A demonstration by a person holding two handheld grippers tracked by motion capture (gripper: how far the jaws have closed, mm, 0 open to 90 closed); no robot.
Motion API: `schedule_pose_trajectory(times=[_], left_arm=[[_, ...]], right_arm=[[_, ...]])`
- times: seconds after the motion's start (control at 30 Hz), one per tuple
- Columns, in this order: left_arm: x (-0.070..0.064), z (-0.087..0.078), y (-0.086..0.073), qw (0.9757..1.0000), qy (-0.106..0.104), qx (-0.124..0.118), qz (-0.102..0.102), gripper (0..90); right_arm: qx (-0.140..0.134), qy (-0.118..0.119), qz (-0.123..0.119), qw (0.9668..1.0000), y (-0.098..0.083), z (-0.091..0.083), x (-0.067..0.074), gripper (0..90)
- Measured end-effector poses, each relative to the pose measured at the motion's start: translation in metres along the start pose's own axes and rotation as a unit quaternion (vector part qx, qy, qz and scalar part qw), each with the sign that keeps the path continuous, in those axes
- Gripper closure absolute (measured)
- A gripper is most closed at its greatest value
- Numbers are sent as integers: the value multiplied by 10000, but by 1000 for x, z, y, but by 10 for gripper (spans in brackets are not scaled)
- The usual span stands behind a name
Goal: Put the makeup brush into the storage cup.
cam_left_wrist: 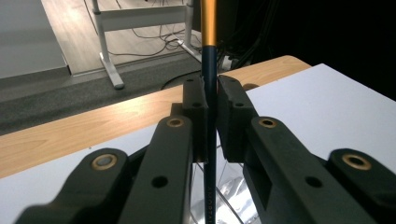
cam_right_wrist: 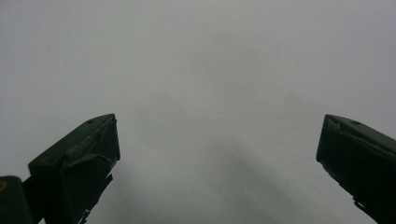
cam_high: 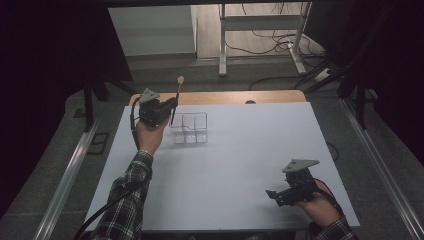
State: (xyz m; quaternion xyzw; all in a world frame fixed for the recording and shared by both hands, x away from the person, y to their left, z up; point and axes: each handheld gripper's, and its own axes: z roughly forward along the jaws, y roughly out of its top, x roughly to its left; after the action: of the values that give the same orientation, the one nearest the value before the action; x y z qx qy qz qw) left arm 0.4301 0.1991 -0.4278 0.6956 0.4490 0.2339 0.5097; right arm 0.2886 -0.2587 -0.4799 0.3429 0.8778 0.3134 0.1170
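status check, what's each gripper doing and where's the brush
Left gripper shut on brush, upright beside the clear divided tray. Right gripper open, holding nothing, low over the white table. Nothing in the way.

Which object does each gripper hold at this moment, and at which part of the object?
The left gripper is shut on a thin brush, gripping its dark handle just below the gold band. The right gripper is open over the white table and holds nothing.
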Motion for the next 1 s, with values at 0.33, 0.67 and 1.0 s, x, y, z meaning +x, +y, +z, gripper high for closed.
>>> schedule_pose_trajectory(times=[0.33,0.67,1.0], left_arm=[[2,6,-1,10000,63,-10,-14,833],[3,10,-7,9999,117,-6,5,833],[4,16,-14,9999,132,-36,47,832]], right_arm=[[9,19,12,10000,0,0,1,0],[30,32,-12,10000,0,1,1,0],[55,44,-19,10000,0,1,2,0]])
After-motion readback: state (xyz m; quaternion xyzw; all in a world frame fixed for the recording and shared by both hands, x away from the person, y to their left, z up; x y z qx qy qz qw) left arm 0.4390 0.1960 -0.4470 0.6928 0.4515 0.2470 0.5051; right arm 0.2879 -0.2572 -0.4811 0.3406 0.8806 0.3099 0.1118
